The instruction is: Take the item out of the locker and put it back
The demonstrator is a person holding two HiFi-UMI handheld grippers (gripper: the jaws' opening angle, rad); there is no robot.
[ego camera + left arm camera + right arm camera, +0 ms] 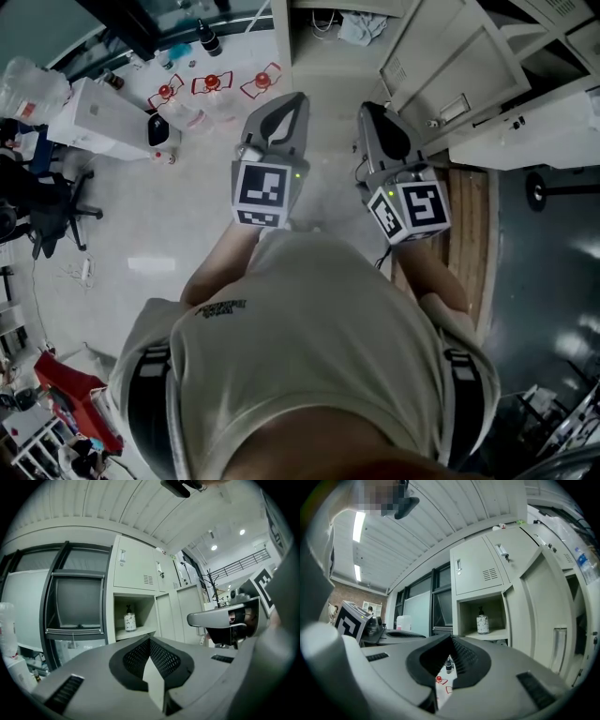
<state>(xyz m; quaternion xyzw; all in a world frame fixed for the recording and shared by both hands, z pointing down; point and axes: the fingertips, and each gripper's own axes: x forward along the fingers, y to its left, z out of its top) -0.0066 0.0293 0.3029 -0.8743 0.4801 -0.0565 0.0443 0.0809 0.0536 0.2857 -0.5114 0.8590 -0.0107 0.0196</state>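
Looking down from the head view, I am holding my left gripper (296,101) and my right gripper (368,109) side by side in front of my chest, both pointing level towards the locker (441,70). Its door (473,56) is standing open at the upper right. Beyond the left gripper's tips, three red markers (212,83) are lying on the pale floor (169,234). I cannot make out the task's item from up here.

In the left gripper view, my left gripper (150,640) is sitting clenched with its tips meeting, gripping nothing; only a pale wedge is showing behind the closed tips. Straight ahead and well apart from the jaws, the bottle (130,621) is standing upright on the shelf of the locker's (136,569) one open compartment. A dark-framed window (77,602) is showing to the left of it, and my right gripper (220,618) is reaching in from the right.

In the right gripper view, my right gripper (451,638) is likewise clenched and empty. The bottle (482,623) is standing upright inside the open compartment, above and right of the tips, with the door (543,620) swung out just to its right. Through the wedge under the tips, a small dark bottle (448,664) and a red marker (438,679) are showing on the floor. My left gripper (401,633) is lying level at the left.
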